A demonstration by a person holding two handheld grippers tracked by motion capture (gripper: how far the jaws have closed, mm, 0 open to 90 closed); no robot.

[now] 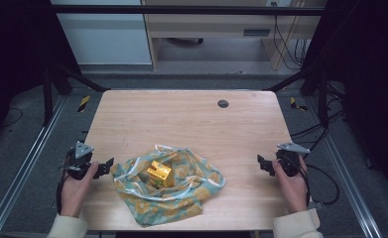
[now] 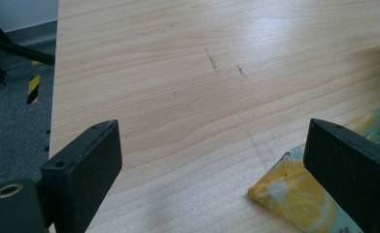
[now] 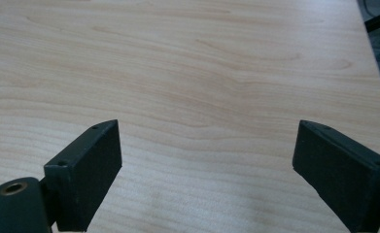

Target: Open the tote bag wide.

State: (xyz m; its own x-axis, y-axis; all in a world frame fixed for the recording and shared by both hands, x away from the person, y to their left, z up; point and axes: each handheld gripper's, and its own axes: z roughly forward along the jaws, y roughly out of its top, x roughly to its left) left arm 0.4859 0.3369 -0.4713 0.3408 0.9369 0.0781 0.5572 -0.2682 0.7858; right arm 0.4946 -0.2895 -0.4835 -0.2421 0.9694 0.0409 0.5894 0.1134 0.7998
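A green cloth with a yellow lemon print (image 1: 169, 186) lies spread and rumpled on the wooden table (image 1: 191, 119), near its front edge. A small yellow box (image 1: 160, 172) sits on the middle of the cloth. My left gripper (image 1: 104, 166) rests at the cloth's left corner, open, with nothing between its jaws. In the left gripper view that cloth corner (image 2: 287, 191) lies just inside the right jaw. My right gripper (image 1: 263, 163) sits open on the bare wood right of the cloth, a short gap away. The right gripper (image 3: 207, 160) has empty wood between its jaws.
A dark round grommet (image 1: 223, 103) is set in the table near the far edge. Metal frame rails (image 1: 32, 153) run along both sides of the table. Cables (image 1: 325, 173) trail off to the right.
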